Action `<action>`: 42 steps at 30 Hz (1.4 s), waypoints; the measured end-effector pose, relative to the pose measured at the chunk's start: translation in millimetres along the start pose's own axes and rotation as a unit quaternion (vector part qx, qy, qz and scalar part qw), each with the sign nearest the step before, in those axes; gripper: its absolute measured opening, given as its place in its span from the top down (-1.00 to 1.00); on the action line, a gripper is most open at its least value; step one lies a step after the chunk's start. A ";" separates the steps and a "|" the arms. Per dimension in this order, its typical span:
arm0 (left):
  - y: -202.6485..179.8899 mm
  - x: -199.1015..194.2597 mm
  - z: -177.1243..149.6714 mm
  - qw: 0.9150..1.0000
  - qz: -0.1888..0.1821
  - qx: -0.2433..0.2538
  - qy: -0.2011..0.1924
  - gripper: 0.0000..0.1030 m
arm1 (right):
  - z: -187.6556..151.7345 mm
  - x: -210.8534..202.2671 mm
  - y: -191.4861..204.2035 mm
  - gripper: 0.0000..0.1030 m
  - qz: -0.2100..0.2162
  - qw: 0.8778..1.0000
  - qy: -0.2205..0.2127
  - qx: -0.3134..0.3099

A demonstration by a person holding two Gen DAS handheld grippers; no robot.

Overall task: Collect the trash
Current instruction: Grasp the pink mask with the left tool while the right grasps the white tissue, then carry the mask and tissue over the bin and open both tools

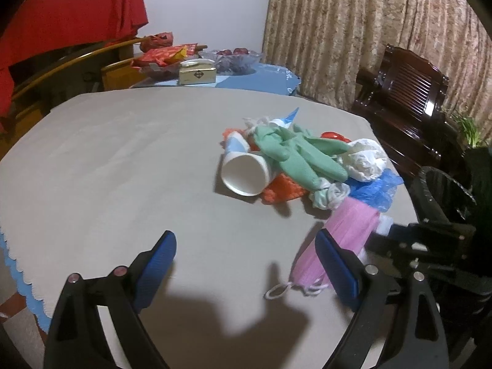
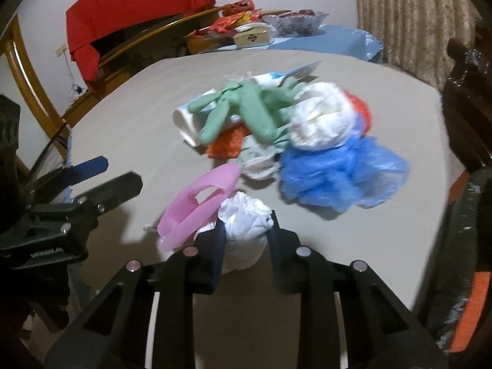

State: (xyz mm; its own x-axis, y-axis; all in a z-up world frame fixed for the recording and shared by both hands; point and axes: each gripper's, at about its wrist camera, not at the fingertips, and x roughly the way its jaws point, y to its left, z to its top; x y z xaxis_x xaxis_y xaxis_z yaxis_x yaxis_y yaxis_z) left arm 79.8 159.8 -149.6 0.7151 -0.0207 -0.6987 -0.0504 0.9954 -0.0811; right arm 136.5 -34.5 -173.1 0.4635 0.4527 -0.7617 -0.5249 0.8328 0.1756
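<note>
Right gripper was clenched on a crumpled white tissue wad at the near edge of the pile, pads pressed into both sides, wad not yet lifted clear of the grey tablecloth as far as I could tell. From the right wrist view, a pink face mask lay touching the wad's left side, so I judged it could drag along w/ the lift. Behind sat the rest of the trash: blue plastic bag, green rubber gloves, a white bag ball, an orange scrap, paper cup on its side.

Left wrist view: left gripper hung released, jaws wide, nothing between them, just above the cloth beside the mask; prob parked there to take the mask next. Paper cup lay tipped, mouth toward me, looked empty inside. Black bin stood off the table's right edge, near the right hand's side, which I reckoned was why that hand grabbed first. Couldn't see into the bin. Glass bowl on the far table held dark red fruit, not trash
</note>
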 end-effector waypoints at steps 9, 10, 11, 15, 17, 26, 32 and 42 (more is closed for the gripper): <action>-41.2 17.5 -5.3 0.998 -0.046 0.036 0.023 -0.74 | 0.4 -13.2 -28.3 0.52 -0.051 0.999 -0.008 0.006; -45.9 22.6 -6.1 0.997 -0.051 0.042 0.029 -0.74 | -0.1 -13.2 -31.1 0.52 -0.050 0.999 -0.007 0.010; -49.8 27.0 -6.5 0.997 -0.052 0.046 0.032 -0.74 | -0.9 -13.3 -33.0 0.52 -0.050 0.999 -0.006 0.012; -59.6 43.4 -11.1 0.995 -0.066 0.057 0.045 -0.54 | -1.0 -15.2 -36.4 0.52 -0.051 0.999 -0.009 0.014; -65.0 51.2 -13.7 0.994 -0.072 0.066 0.055 -0.41 | -0.2 -15.6 -37.3 0.52 -0.050 0.999 -0.010 0.014; -62.2 60.0 -4.9 0.991 -0.109 0.045 0.063 0.64 | 3.1 -19.9 -40.6 0.52 -0.050 0.999 -0.014 0.017; -53.4 47.3 2.3 0.992 -0.111 0.028 0.054 0.79 | 6.8 -32.7 -43.1 0.52 -0.050 0.998 -0.023 0.022; -54.8 19.4 18.1 0.995 -0.087 0.027 0.041 0.81 | 13.3 -73.9 -49.2 0.52 -0.056 0.996 -0.056 0.030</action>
State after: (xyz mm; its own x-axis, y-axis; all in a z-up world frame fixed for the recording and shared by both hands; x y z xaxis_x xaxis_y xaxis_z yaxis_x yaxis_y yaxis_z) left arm 109.0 106.6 -145.9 0.6511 -0.1980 -0.7327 0.1086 0.9797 -0.1683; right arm 137.6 -104.7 -117.2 0.5944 0.3860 -0.7055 -0.4237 0.8959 0.1332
